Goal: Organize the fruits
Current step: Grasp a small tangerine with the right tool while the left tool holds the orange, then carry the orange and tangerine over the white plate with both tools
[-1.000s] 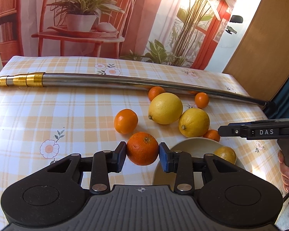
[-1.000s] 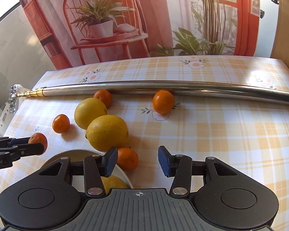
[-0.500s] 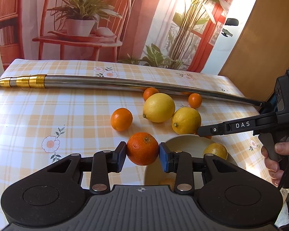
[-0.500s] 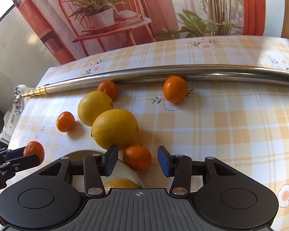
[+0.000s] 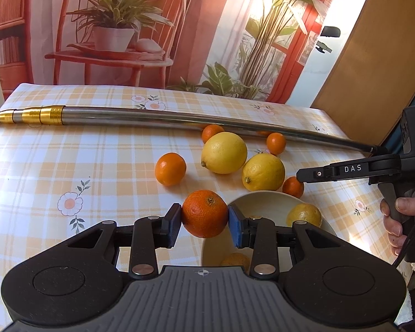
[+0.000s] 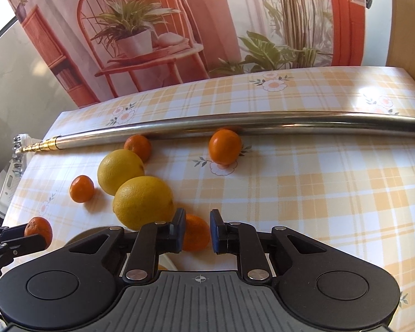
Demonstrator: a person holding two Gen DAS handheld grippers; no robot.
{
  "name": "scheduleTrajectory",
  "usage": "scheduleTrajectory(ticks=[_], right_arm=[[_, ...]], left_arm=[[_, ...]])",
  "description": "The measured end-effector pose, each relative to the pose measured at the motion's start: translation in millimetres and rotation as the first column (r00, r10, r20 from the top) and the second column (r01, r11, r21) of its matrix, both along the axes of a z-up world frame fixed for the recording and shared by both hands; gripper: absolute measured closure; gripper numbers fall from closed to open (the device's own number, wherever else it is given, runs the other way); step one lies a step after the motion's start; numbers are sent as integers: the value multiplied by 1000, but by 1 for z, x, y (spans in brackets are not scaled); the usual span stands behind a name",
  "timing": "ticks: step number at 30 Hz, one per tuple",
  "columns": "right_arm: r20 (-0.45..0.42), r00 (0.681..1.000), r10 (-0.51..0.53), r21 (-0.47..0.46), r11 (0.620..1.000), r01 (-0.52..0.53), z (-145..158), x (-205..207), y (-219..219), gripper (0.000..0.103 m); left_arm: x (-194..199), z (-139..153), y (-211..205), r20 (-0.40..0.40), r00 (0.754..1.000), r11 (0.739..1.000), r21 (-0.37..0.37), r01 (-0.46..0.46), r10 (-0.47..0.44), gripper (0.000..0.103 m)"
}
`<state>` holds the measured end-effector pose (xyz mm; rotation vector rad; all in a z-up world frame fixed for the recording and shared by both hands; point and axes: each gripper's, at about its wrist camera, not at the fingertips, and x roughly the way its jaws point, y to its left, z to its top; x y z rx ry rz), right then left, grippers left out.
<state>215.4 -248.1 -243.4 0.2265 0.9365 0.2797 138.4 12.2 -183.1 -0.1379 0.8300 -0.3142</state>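
Our left gripper (image 5: 204, 222) fingers clamp an orange (image 5: 204, 213) at frame centre, beside the bowl (image 5: 262, 202); our right gripper (image 6: 197, 231) fingers stand narrowly parted around a mandarin (image 6: 196, 235).

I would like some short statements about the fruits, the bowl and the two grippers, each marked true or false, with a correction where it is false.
1. The left gripper is shut on an orange. True.
2. The bowl is empty. False: a lemon lies in it, and another fruit shows lower down.
3. The right gripper is clamped on a large lemon. False: its jaws are open around a small orange, with a gap on one side.
4. A metal pole lies across the table behind the fruits. True.
5. Two large lemons rest on the table. True.
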Motion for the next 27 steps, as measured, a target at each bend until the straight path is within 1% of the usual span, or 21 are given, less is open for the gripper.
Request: scheduleTrajectory(ticks=[6, 13, 15, 18, 27], right_arm=[[-6, 999, -51, -8, 999, 51, -2, -5, -16, 83], [-4, 997, -73, -21, 997, 73, -1, -9, -19, 79], [3, 998, -69, -18, 997, 69, 1, -10, -17, 75], [21, 998, -51, -12, 999, 51, 5, -9, -12, 72], [1, 1000, 16, 7, 1000, -16, 2, 4, 10, 71]], left_arm=[[-1, 0, -2, -1, 1000, 1000, -2, 3, -3, 64], [-3, 1, -3, 3, 1000, 1000, -3, 10, -10, 64], [-3, 1, -3, 4, 1000, 1000, -4, 10, -10, 64], [-3, 1, -2, 4, 1000, 1000, -4, 12, -12, 64], [-3, 2, -3, 5, 1000, 1000, -4, 13, -13, 64]])
